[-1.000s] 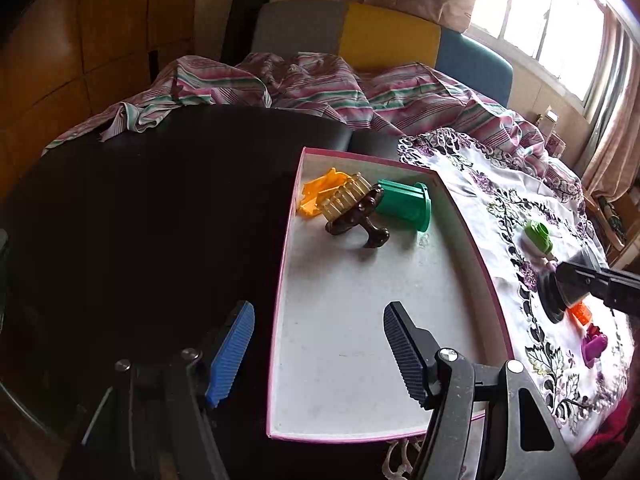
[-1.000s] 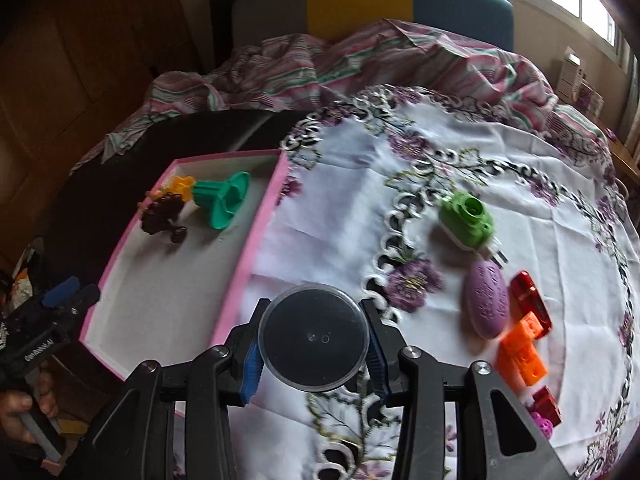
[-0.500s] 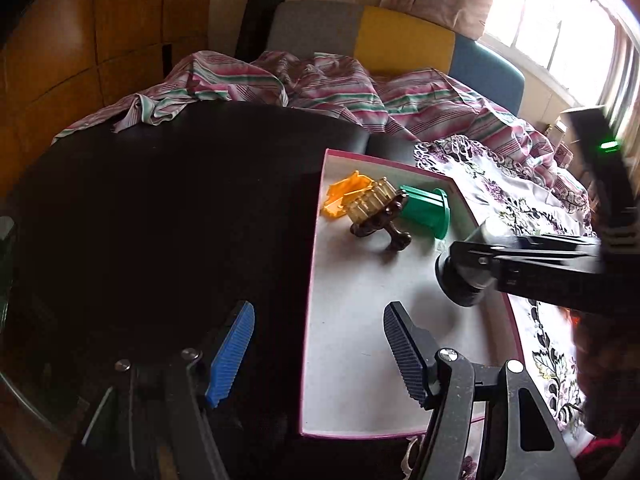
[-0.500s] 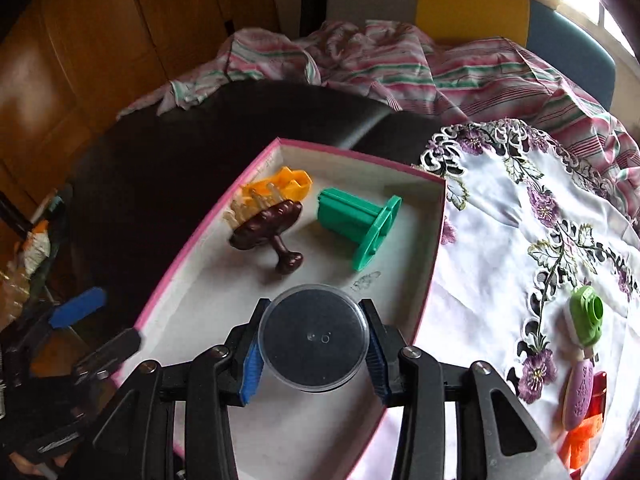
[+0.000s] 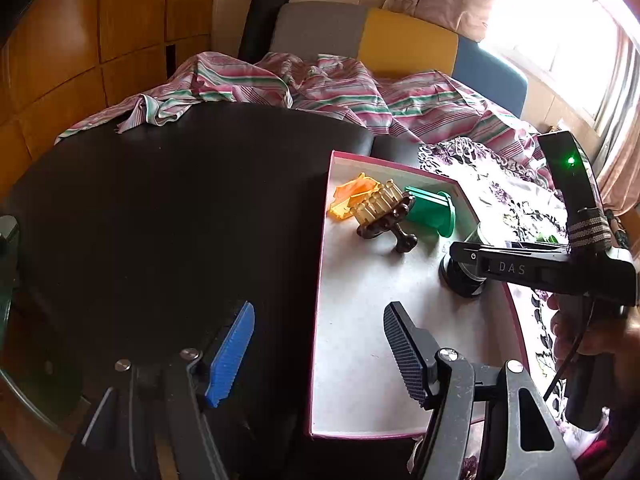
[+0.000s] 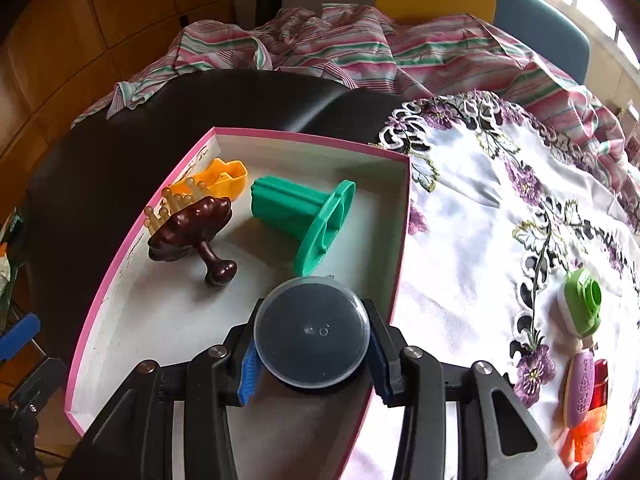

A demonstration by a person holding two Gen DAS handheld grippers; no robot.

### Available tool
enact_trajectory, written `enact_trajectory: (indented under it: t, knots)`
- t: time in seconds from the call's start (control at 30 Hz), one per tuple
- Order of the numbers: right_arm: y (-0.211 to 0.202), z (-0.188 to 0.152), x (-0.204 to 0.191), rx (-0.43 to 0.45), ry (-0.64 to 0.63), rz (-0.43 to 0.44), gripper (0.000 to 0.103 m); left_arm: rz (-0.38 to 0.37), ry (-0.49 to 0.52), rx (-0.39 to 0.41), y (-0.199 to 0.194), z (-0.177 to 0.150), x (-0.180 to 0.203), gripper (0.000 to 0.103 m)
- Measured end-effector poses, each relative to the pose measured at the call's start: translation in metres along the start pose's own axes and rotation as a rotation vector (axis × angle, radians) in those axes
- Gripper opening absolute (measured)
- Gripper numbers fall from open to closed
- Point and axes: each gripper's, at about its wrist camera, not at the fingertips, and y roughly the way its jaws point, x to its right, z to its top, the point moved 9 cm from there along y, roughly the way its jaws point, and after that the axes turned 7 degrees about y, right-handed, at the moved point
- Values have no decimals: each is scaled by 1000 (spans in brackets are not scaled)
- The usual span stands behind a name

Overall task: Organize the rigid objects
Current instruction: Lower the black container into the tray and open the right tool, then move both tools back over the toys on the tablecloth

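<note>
Right tool (image 6: 312, 354): around one round black jar (image 6: 311, 330) with clear glossy lid, low over the tray floor, lower centre; jaws just eased wider, pads hardly pressing now.
Left tool (image 5: 320, 354): open, empty, ribbed pads.
Tray (image 6: 120, 256): pink-rimmed, grey card; one green spool (image 6: 298, 216), one brown brush (image 6: 192, 228), one orange piece (image 6: 224, 178).
Change: jar carried from embroidered cloth (image 6: 500, 216) into tray.
</note>
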Motion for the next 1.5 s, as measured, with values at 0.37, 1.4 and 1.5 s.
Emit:
enact_trajectory:
  t: [0.37,1.4,1.5]
  knots:
    - [-16,-2,1,44,49,46,54,8,11,0,-2,-2,3,68]
    - [-83,-17,31,172,90,65,54,17,75,6,-9,-3,26,68]
    - [-88,-16,37,182,95,64,54,16,86,10,-10,-2,30,68]
